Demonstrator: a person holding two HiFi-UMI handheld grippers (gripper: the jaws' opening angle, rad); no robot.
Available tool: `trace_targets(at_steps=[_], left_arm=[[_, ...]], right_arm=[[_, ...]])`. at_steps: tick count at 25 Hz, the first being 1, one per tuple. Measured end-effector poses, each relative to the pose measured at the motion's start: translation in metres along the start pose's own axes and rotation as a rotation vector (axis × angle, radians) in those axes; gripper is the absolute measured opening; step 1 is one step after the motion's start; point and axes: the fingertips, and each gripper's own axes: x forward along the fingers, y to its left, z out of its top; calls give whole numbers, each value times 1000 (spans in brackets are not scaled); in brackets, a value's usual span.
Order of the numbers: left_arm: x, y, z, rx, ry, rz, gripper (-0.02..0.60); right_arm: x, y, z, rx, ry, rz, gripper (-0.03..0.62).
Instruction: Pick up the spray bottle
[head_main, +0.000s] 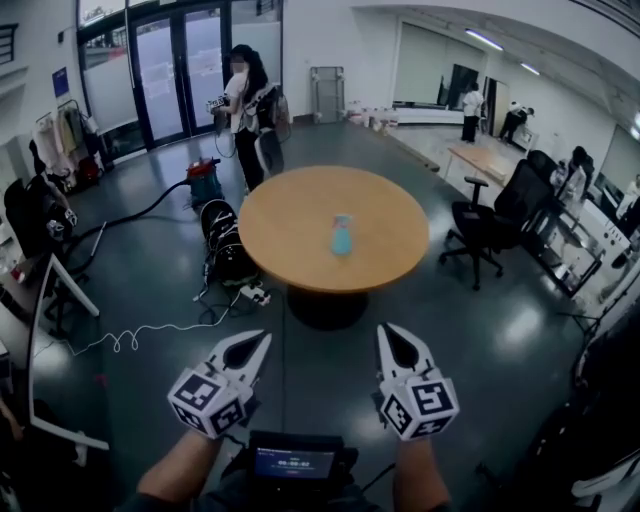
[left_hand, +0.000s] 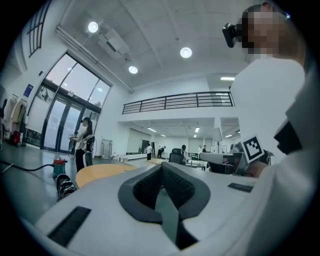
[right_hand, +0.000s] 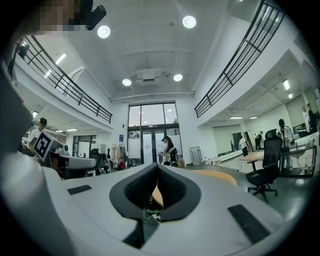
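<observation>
Left tool (head_main: 264, 340): jaws closed together, nothing held. Right tool (head_main: 386, 332): jaws closed together, nothing held. Both are level, side by side.

Ahead of both tools, well apart: round worktop (head_main: 290, 225) bearing the spray bottle (head_main: 342, 234), upright near its middle. Only the head view shows the bottle; each gripper view catches just the worktop's edge.

Beyond the right tool: office chair (head_main: 488, 225).

Farthest, beyond the left tool: person (head_main: 247, 105) near glass doors (head_main: 180, 70).

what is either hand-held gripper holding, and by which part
Nothing is held. The left hand-held gripper and the right hand-held gripper are shut and empty; the spray bottle stands untouched on the table.
</observation>
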Motion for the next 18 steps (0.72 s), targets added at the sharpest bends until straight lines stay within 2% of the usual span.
trace_targets(at_steps=[3,8,18], left_arm=[[15,1,-5,4,14,2,2],[45,6,-12,5,38,-51,2],[115,72,-14,-43,24,-127,2]], right_arm=[[5,-13,-6,14,-6,12,3],[16,-29,-7,21,-19,-14,3],[94,-46,-3,-34,0,-45,3]])
